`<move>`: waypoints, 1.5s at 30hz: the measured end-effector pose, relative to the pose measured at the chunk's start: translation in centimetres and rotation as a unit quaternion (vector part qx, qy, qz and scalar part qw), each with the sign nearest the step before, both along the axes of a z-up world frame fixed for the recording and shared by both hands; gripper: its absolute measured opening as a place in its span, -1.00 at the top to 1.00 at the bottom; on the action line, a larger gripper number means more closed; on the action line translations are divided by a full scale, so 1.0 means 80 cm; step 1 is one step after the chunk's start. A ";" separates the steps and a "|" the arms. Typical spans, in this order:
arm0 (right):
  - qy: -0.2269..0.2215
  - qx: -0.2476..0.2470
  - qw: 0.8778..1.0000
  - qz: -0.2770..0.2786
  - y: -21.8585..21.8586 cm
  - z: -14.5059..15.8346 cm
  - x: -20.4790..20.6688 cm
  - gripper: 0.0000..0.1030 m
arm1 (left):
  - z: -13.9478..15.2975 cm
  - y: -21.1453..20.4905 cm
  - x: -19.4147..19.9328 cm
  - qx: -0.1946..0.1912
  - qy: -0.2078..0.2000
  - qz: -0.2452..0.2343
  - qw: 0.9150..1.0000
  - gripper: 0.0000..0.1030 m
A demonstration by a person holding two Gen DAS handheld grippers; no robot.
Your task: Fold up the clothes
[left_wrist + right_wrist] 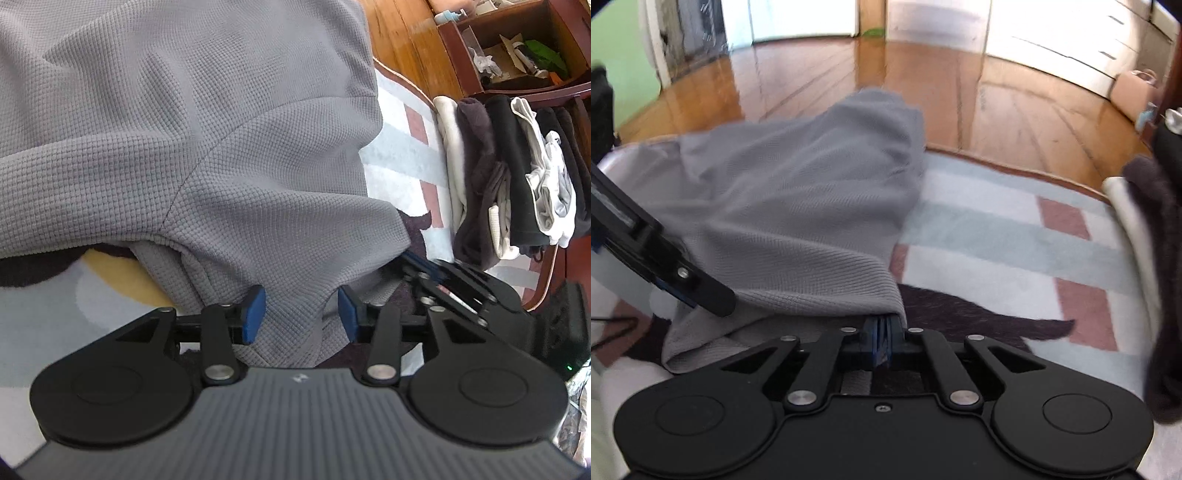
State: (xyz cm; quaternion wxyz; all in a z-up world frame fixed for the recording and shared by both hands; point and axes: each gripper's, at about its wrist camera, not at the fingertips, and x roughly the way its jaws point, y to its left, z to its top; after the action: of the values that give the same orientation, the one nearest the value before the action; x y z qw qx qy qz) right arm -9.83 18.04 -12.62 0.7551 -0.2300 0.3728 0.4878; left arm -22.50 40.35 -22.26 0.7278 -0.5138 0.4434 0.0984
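Note:
A grey waffle-knit garment (192,140) fills most of the left wrist view and drapes in a raised fold across the patterned rug. My left gripper (301,314) is open. Its blue pads (254,314) stand apart on either side of a hanging corner of the cloth. In the right wrist view the same garment (798,206) rises from my right gripper (882,332), whose blue pads are pressed together on its near edge. The right gripper's black body (454,288) shows just right of the left one. The left gripper's linkage (661,258) crosses the right view's left side.
A stack of folded clothes (509,177) in white, brown and black sits at the right of the rug (997,240); its dark edge (1160,266) is close on the right. A wooden shelf unit (517,48) with clutter stands behind. Shiny wooden floor (923,92) lies beyond.

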 end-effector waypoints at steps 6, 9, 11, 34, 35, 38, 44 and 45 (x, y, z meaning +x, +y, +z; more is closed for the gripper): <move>0.034 -0.005 0.999 -0.023 -0.036 -0.002 0.008 0.92 | 0.002 -0.002 0.004 0.005 0.005 -0.004 1.000 0.12; 0.034 -0.001 0.999 -0.033 -0.050 -0.002 0.009 0.92 | 0.005 -0.005 0.005 0.015 0.010 -0.013 1.000 0.12; 0.030 0.008 0.999 -0.034 -0.055 0.003 0.010 0.91 | 0.008 -0.006 0.007 0.023 0.012 -0.017 1.000 0.12; -0.040 -0.018 0.999 0.026 -0.010 -0.012 0.007 0.94 | 0.036 -0.055 0.055 0.135 -0.003 -0.153 0.979 0.77; -0.034 -0.010 0.999 0.014 -0.016 -0.007 0.011 0.94 | 0.035 -0.053 0.053 0.129 0.000 -0.148 0.981 0.77; -0.030 -0.012 0.999 -0.015 -0.031 -0.002 0.020 0.95 | 0.033 -0.050 0.050 0.117 0.008 -0.138 0.983 0.77; 0.027 -0.018 0.997 -0.072 -0.054 -0.007 0.051 0.82 | 0.038 -0.056 0.057 0.122 0.009 -0.146 0.982 0.40; 0.043 -0.008 0.996 -0.078 -0.055 -0.005 0.055 0.78 | 0.041 -0.056 0.057 0.122 0.003 -0.145 0.982 0.31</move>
State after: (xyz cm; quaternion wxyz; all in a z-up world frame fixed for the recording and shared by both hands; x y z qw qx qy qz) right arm -5.40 13.63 -13.04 0.7720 -0.1851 0.4258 0.4341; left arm -17.92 35.88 -19.00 0.7900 -0.3512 0.5003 0.0470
